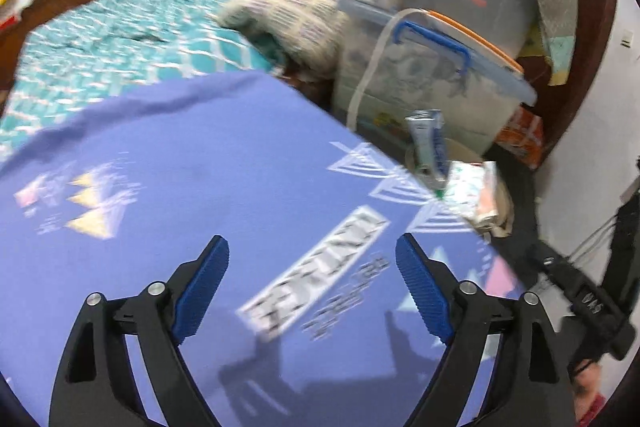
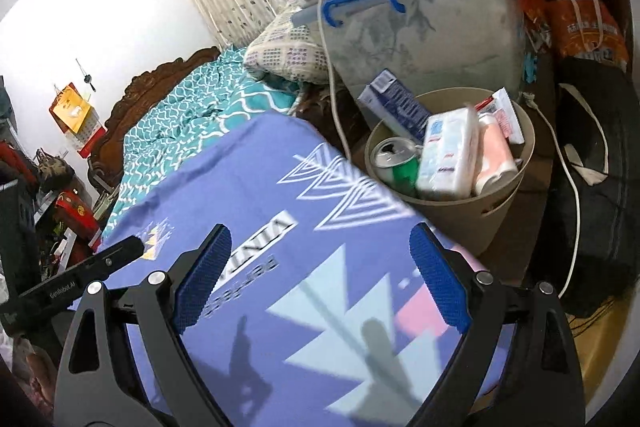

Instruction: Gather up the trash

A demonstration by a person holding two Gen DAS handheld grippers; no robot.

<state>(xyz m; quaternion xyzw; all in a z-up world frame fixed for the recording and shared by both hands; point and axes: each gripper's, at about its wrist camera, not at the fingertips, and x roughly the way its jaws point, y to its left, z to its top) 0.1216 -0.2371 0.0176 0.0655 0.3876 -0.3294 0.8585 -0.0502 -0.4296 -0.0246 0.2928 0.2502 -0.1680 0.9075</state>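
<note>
A beige trash bin (image 2: pixel 460 215) stands beside the bed's right edge. It holds a green can (image 2: pixel 394 159), a white wipes pack (image 2: pixel 448 155), a blue carton (image 2: pixel 396 103), a pink bottle (image 2: pixel 496 155) and a tube (image 2: pixel 508 115). In the left wrist view the bin is mostly hidden behind the carton (image 1: pixel 430 143) and the wipes pack (image 1: pixel 476 195). My left gripper (image 1: pixel 312 259) is open and empty above the purple sheet (image 1: pixel 200 167). My right gripper (image 2: pixel 320 247) is open and empty above the same sheet (image 2: pixel 256 167), just short of the bin.
A clear storage box (image 2: pixel 420 23) with a blue handle sits behind the bin, with a patterned pillow (image 2: pixel 288 59) to its left. A teal blanket (image 2: pixel 188 107) covers the far bed. Dark bags (image 2: pixel 592 155) and a white cord (image 2: pixel 572 187) lie to the right.
</note>
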